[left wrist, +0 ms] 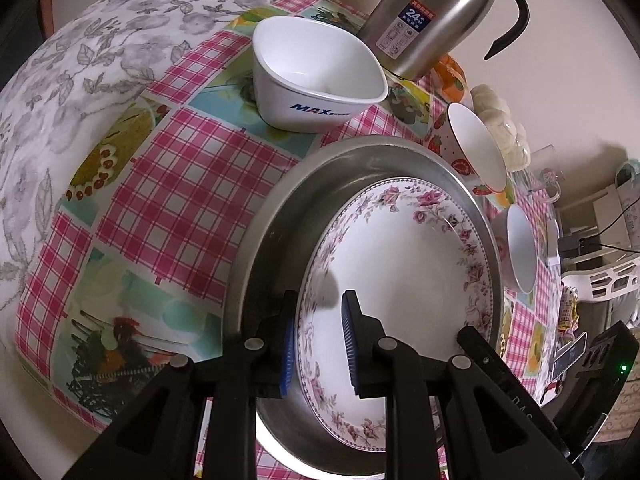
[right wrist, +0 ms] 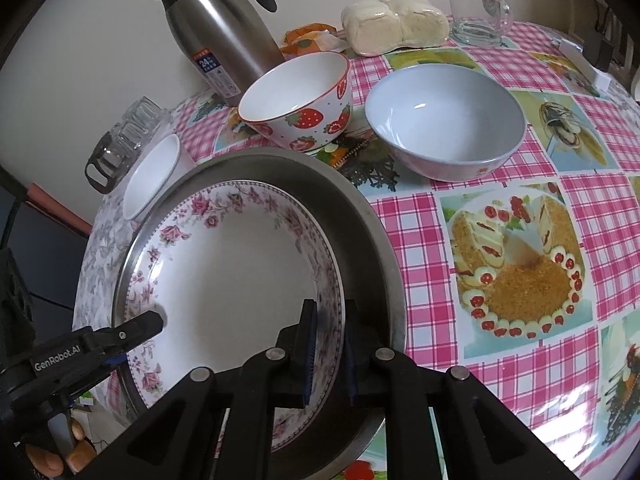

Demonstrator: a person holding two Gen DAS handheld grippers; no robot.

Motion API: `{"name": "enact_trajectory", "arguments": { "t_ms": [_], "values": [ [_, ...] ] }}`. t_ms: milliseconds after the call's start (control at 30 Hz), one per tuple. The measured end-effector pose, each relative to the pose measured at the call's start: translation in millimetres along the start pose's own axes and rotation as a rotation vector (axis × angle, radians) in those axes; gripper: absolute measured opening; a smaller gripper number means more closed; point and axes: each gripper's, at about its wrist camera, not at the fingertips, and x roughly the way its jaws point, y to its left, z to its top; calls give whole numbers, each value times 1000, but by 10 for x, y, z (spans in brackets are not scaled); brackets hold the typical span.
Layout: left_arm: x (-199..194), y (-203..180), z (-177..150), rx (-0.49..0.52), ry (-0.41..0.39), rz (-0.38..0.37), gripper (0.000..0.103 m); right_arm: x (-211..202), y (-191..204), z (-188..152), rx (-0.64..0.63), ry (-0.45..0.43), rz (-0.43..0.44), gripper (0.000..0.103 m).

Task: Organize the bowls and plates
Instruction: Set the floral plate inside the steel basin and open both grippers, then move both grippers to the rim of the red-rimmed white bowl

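Note:
A floral plate (left wrist: 400, 260) (right wrist: 240, 280) lies inside a round metal pan (left wrist: 288, 220) (right wrist: 360, 220) on the checked tablecloth. My left gripper (left wrist: 318, 344) straddles the plate's left rim, blue pads shut on it. My right gripper (right wrist: 328, 356) is shut on the opposite rim. Each view shows a finger of the other gripper: left (right wrist: 136, 328), right (left wrist: 476, 342). Behind the pan stand a white square bowl (left wrist: 316, 80) (right wrist: 152, 176), a strawberry bowl (left wrist: 476, 148) (right wrist: 304, 92) and a pale grey bowl (left wrist: 520, 248) (right wrist: 444, 120), all empty.
A steel thermos jug (left wrist: 432, 12) (right wrist: 224, 36) stands at the back by the wall. Wrapped bread (right wrist: 396, 24) and a glass mug (right wrist: 476, 8) sit at the far right. A glass pitcher (right wrist: 124, 144) stands far left.

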Motion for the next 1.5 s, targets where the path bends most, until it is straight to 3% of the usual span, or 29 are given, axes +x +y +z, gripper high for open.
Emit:
{"name": "enact_trajectory", "arguments": {
  "t_ms": [400,600,700,733,767,833,933,1067,1267,1400,1500],
  "values": [
    [-35,2,-3,-3,-11,11,26,-61,-24,-4,6,11,-9,15],
    [-184,-69,3,26,-74,26,35,-291,-23,31,-3,-64,-36,15],
    [-261,-120,11,50,-110,37,51,-438,7,51,-21,-118,-22,15],
    [-280,-134,9,56,-118,38,60,-478,25,56,-32,-137,-27,24],
    [-294,-159,19,57,-129,34,62,-505,39,58,-42,-151,-30,40],
    [-312,-165,22,58,-135,35,62,-504,73,72,-51,-158,-37,57],
    [-300,-213,26,78,-139,61,63,-473,72,80,-57,-148,-39,63],
    [-306,-223,24,84,-153,81,79,-453,34,81,-55,-149,-55,78],
    [-328,-195,45,82,-184,122,84,-462,23,79,-64,-160,-69,100],
    [-327,-212,59,92,-197,125,85,-462,36,81,-74,-166,-76,103],
    [-331,-270,64,118,-221,135,98,-467,30,83,-77,-177,-85,103]
  ]
}}
